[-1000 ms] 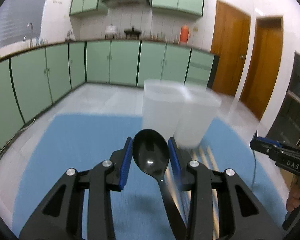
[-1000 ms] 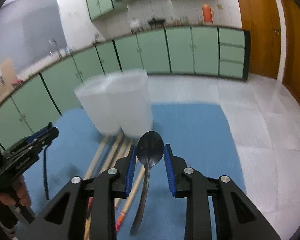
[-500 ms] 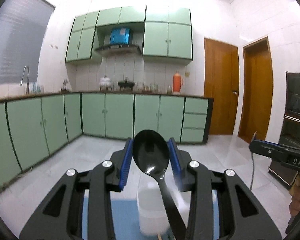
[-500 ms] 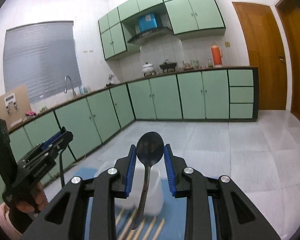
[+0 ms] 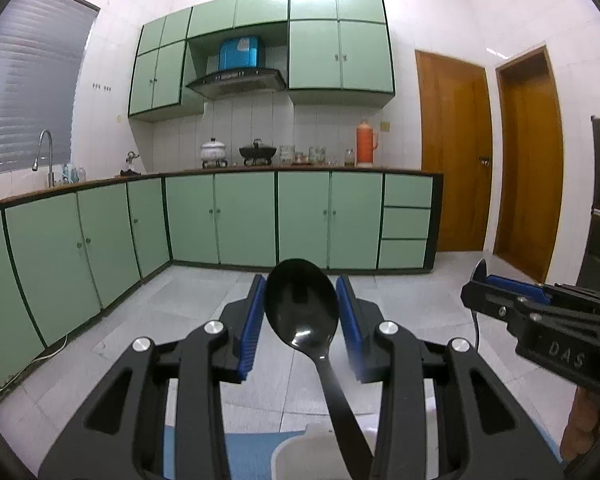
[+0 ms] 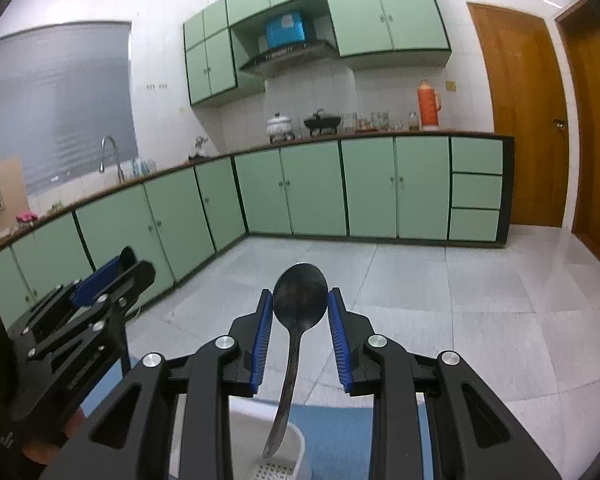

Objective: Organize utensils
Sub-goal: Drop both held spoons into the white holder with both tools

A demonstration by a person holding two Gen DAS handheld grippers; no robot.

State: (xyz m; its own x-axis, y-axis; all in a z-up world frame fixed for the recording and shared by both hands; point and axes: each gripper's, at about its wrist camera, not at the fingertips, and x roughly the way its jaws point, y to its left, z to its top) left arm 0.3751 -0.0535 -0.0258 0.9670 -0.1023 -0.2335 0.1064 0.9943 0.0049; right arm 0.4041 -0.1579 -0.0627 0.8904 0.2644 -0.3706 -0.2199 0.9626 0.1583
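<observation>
Both wrist views are bright and evenly lit from overhead, with the white tiled wall above the pale green upper cabinets (image 5: 340,52) washed out almost to glare. A small highlight sits on the glossy black plastic spoon (image 5: 302,312); the dull dark metal spoon (image 6: 300,300) in the right view shows only a soft sheen. The pale tiled floor (image 6: 440,292) below the cabinets reflects faint light. Focus is sharp, without motion blur. Fisheye distortion bows the cabinet lines, and black vignetting rings every corner.

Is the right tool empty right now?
No, the right tool grips a dark spoon by its bowl, handle hanging toward a white container.
</observation>
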